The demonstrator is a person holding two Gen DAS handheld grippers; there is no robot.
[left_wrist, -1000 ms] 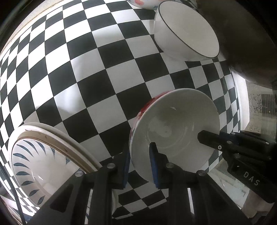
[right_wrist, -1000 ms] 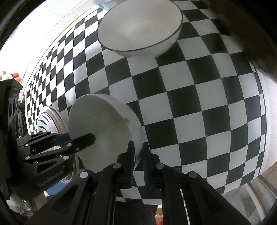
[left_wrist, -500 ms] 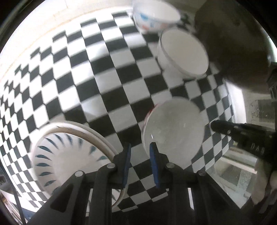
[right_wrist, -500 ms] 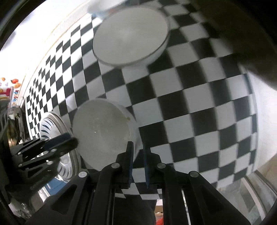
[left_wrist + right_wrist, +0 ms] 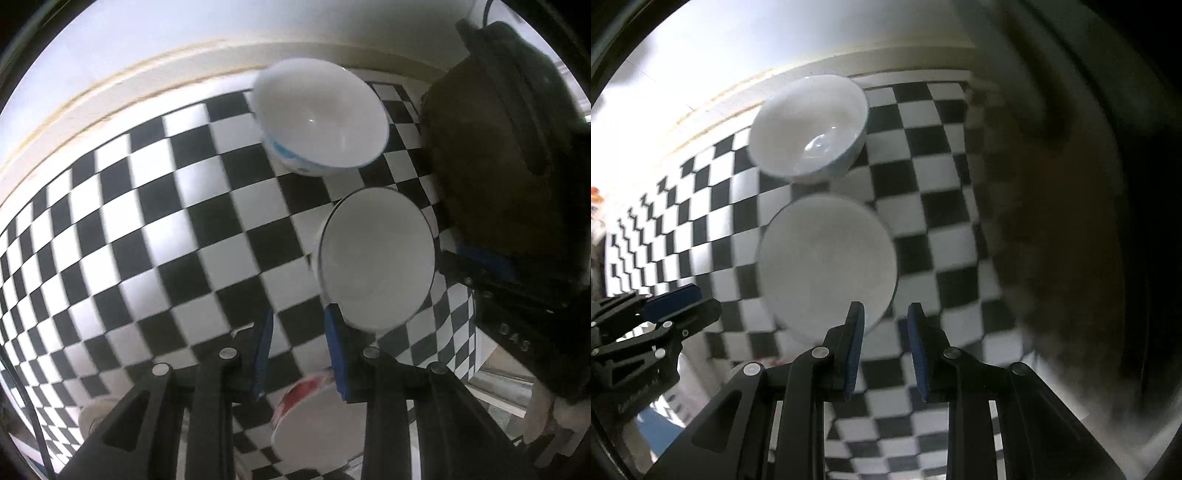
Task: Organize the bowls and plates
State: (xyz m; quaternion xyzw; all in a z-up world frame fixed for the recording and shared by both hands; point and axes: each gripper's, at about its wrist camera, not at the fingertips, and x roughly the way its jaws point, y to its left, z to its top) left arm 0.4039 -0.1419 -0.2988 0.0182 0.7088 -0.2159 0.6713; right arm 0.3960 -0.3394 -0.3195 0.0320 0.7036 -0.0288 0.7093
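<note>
Your left gripper (image 5: 299,350) and right gripper (image 5: 884,349) both have jaws opening, empty, above the black-rimmed white bowl (image 5: 376,258) at frame centre on the checkered surface (image 5: 147,221)

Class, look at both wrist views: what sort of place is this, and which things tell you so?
Probably a home dining or kitchen table: a black-and-white checked tablecloth, a blue-patterned bowl, and a plain white bowl set near a wall.

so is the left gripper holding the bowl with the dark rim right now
No: the left gripper has only checkered cloth between its opening jaws, and the dark-rimmed bowl sits free on the table beyond its fingertips.
</note>
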